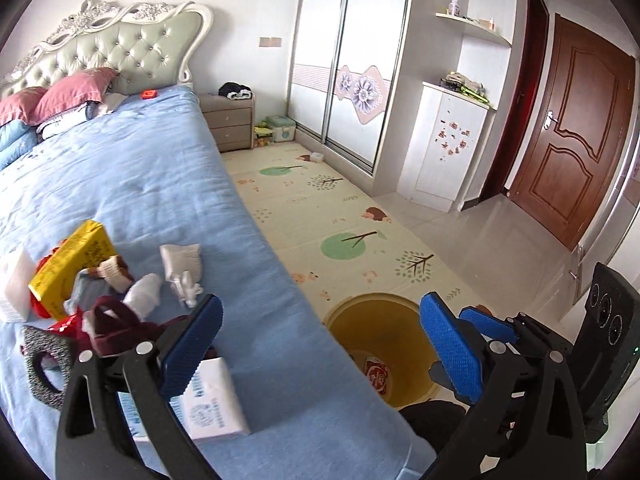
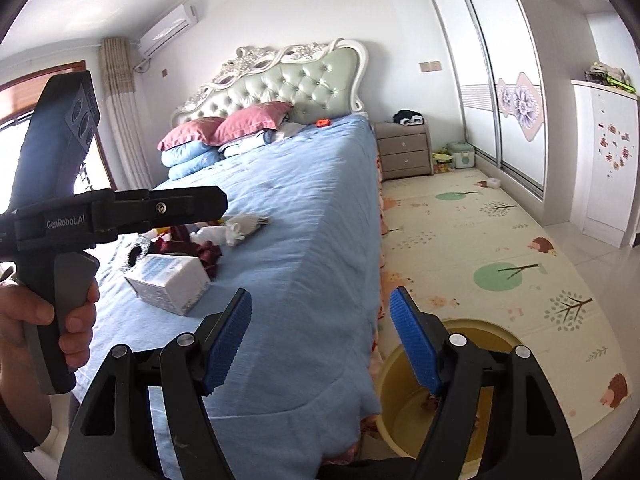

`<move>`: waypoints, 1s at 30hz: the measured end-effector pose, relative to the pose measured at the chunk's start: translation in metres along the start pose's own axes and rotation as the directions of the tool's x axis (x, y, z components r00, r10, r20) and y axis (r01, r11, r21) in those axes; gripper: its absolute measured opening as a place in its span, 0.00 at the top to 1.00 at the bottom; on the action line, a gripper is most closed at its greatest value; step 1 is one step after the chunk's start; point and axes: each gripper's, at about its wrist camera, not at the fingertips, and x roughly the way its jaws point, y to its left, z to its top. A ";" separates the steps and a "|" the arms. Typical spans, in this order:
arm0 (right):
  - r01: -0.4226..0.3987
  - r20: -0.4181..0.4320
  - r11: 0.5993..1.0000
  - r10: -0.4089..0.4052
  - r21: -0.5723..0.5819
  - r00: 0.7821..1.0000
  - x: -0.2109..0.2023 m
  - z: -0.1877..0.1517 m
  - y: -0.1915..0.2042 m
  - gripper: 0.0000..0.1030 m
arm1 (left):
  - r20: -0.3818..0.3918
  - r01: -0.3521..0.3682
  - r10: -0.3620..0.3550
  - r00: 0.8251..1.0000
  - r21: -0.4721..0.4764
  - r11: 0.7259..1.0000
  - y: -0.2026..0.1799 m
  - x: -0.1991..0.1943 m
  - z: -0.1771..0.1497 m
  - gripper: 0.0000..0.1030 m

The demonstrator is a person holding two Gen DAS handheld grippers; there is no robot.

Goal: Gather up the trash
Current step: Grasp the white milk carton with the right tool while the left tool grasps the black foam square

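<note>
The left gripper (image 1: 320, 344) stands wide open with nothing between its blue pads (image 1: 192, 344), and the right gripper (image 2: 322, 344) is open and empty too. No earlier view is at hand, so only this spread shows. Just beyond and below the left gripper's right finger sits a yellow trash bin (image 1: 344, 316) on the patterned play mat (image 1: 360, 208), close against the side of the bed (image 1: 160, 184); a red-and-white wrapper (image 1: 377, 373) lies on the bin's floor. In the right wrist view the same bin (image 2: 472, 330) lies under that gripper's right finger. Beneath the left gripper's left finger a white tissue pack (image 1: 212, 404) rests on the blue bedspread. Farther out to its left lies a heap: a yellow box (image 1: 76, 258), crumpled white paper (image 1: 182, 270), dark red cloth (image 1: 116, 324) and a grey speckled piece (image 1: 44, 360). A person's hand (image 2: 36, 320) grips the left gripper's handle, seen at the left of the right wrist view.
</note>
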 end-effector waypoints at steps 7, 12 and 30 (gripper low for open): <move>-0.106 -0.016 0.990 0.105 -0.093 0.994 0.012 0.014 0.060 0.30 | 0.052 -0.078 0.080 0.995 -0.041 0.996 0.045 -0.043 -0.017 0.04; -0.172 -0.063 0.966 0.163 -0.191 0.985 0.025 0.018 0.097 0.24 | 0.077 -0.134 0.141 0.987 -0.088 0.987 0.079 -0.067 -0.033 0.04; -0.327 -0.272 0.847 0.226 -0.420 0.935 0.093 0.027 0.154 0.09 | 0.038 -0.237 0.252 0.967 -0.225 0.945 0.176 -0.088 -0.084 0.04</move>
